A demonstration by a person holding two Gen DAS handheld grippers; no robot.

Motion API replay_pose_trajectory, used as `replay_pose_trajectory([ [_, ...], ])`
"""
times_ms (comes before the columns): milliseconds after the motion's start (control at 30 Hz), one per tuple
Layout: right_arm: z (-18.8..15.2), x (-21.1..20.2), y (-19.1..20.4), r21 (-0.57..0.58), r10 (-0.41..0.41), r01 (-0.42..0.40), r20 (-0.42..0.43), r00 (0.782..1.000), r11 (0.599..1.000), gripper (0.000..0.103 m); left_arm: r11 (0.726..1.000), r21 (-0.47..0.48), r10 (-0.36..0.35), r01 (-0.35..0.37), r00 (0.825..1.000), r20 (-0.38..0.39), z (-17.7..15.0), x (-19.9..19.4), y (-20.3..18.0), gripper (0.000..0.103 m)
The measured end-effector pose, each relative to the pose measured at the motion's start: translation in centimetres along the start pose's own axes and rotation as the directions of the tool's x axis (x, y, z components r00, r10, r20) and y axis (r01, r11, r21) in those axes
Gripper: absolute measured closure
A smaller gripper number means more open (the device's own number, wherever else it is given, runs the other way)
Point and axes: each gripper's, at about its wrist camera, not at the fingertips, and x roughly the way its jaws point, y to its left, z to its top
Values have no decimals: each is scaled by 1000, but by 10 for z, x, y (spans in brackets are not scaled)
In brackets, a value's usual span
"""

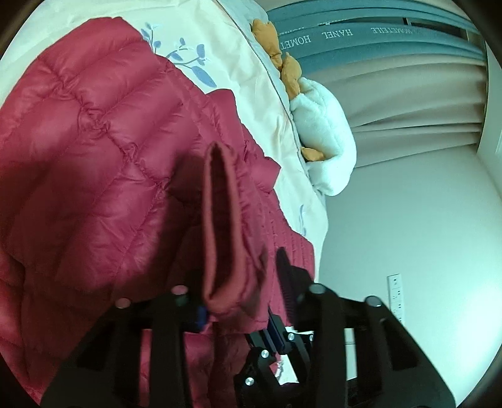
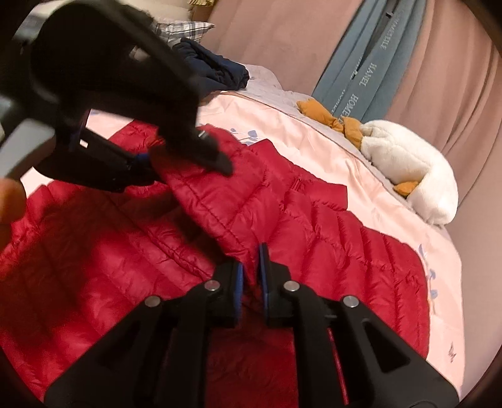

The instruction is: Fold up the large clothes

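Observation:
A red quilted down jacket [image 1: 94, 163] lies spread on a bed with a cream floral cover [image 1: 238, 62]; it also shows in the right wrist view [image 2: 329, 238]. My left gripper [image 1: 238, 301] is shut on a folded edge of the jacket, which stands up between its fingers. It appears in the right wrist view as a black blurred shape [image 2: 175, 150] gripping the jacket edge at upper left. My right gripper [image 2: 249, 273] is shut on the same lifted flap of the jacket, lower down.
A white fleece garment with orange lining [image 2: 408, 169] lies near the bed's far edge. Dark navy clothes [image 2: 216, 72] and a plaid pillow [image 2: 185, 28] sit at the head. Grey-blue fabric [image 2: 364, 69] hangs by beige curtains [image 2: 439, 94]. The floor [image 1: 408, 219] is beside the bed.

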Motion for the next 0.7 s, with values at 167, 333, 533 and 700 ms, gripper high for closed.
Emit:
replay_pose_trajectory([
  [167,-1,-26,-31,136,62,-70,62,996,988,47,994,58,87,-89,996,32,0,-8,0,85],
  [333,-6,-39,-85,332,119,-144,93,988,932,47,975,139,154,-173,979,134,12,-39,-7,85],
  [533,-27,-4,-149,560,117,-81,-28,993,825,63,948,168,254,-271,960,115,23,-47,4,85],
  [700,-45,16,-162,571,94,-17,-106,990,821,64,928,168,320,-333,942,100,24,-43,18,83],
])
